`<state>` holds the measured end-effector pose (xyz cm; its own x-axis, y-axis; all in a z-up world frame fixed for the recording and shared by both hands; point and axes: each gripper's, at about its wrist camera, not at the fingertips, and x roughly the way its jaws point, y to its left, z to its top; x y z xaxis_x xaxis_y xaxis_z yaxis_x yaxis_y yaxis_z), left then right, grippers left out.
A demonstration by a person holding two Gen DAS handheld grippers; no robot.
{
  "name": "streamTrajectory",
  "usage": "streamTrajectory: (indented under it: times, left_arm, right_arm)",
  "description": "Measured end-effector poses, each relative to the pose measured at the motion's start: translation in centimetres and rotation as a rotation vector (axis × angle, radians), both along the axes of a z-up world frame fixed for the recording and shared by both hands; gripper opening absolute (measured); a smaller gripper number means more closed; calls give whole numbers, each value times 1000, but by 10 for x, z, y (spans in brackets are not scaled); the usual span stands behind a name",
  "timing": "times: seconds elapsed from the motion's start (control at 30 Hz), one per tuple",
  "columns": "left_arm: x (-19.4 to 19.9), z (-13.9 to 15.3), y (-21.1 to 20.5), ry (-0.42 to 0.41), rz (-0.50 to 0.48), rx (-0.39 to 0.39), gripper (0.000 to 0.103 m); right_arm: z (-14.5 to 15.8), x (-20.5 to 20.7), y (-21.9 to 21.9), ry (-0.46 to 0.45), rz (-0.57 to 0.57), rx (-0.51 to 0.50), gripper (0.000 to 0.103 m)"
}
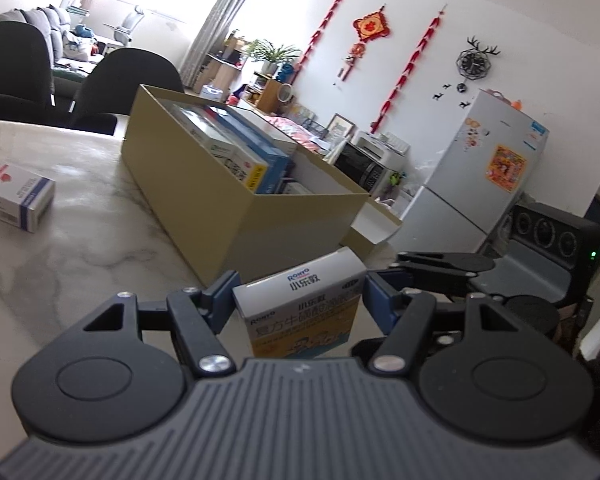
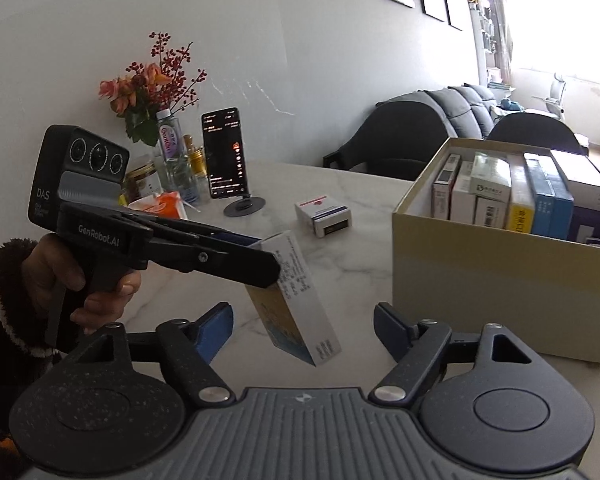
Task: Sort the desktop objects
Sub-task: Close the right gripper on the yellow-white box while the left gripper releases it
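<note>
My left gripper (image 1: 300, 292) is shut on a white and orange Rohto carton (image 1: 302, 308), its blue pads pressing both sides. In the right wrist view a hand holds the left gripper (image 2: 264, 254), and the carton (image 2: 296, 320) hangs tilted above the marble table. My right gripper (image 2: 304, 328) stands open around the carton's lower end, with a gap at each pad. It also shows from the side in the left wrist view as the right gripper (image 1: 392, 266). An open cardboard box (image 2: 500, 280) packed with upright cartons stands to the right. A small white and blue carton (image 2: 324, 216) lies on the table.
A phone on a stand (image 2: 225, 156), a vase of flowers (image 2: 152, 84) and several bottles and jars crowd the table's far left. The cardboard box's lid (image 1: 376, 224) lies behind the box. Dark chairs (image 2: 400, 136) stand past the table's far edge. A fridge (image 1: 480, 184) stands by the wall.
</note>
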<state>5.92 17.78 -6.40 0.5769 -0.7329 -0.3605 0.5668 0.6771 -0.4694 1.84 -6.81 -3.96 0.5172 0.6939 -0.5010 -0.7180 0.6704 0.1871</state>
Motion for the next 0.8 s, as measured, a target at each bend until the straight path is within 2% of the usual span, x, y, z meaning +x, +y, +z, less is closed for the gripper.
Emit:
streamTrajectory:
  times: [0.27, 0.43, 0.63, 0.8]
  left_arm:
    - [0, 2, -5, -1, -14, -27, 66]
    - [1, 2, -7, -1, -19, -41, 66]
    - [2, 2, -8, 4, -23, -48, 66]
    - [4, 1, -7, 9, -25, -54, 68]
  right_arm:
    - [-2, 1, 4, 25, 26, -1, 64]
    - [-3, 3, 5, 27, 23, -1, 60]
    - [-4, 8, 1, 51, 3, 16, 43]
    - [-6, 10, -3, 77, 6, 36, 39]
